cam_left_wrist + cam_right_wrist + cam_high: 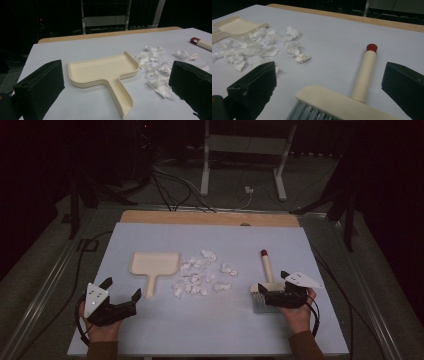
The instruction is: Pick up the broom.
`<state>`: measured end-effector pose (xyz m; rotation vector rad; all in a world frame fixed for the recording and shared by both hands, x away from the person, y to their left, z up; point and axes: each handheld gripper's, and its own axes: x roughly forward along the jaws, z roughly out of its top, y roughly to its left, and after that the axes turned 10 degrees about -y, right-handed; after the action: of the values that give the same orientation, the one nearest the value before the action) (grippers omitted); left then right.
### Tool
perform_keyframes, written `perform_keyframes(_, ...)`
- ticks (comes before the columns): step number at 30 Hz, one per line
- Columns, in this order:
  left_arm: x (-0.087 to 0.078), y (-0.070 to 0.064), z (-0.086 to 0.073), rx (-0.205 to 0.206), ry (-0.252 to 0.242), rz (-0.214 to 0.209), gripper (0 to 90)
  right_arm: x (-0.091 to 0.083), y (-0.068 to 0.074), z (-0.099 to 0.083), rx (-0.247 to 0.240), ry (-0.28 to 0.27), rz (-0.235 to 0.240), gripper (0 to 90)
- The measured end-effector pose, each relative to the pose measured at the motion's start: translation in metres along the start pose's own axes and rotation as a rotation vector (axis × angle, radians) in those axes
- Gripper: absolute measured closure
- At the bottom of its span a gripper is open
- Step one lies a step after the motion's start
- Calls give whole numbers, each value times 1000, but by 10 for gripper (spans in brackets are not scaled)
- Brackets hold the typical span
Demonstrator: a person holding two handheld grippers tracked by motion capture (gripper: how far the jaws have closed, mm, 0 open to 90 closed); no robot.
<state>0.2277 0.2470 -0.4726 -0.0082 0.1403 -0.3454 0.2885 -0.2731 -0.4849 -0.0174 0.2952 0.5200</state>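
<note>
The brush [264,287] lies between the open jaws of the right hand-held gripper [272,287], ungrasped; the left hand-held gripper [121,291] gapes just short of the dustpan [152,265]

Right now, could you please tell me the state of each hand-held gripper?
Left hand-held gripper: open, holding nothing, near the dustpan.
Right hand-held gripper: open, jaws either side of the brush, not gripping it.

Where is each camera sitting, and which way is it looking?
High view: above the person's side, looking forward and down at the table; both hands and grippers show, left gripper, right gripper.
Left gripper view: rides the left gripper, facing the dustpan; its open jaws show.
Right gripper view: rides the right gripper, facing the brush; its open jaws show.
All three share the paper scraps.
</note>
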Motion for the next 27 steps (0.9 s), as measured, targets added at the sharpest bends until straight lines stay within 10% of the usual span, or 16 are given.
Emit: perform_keyframes(27,0,6,-6,-16,16,55,5,7,6,62,-38,95,-53,0)
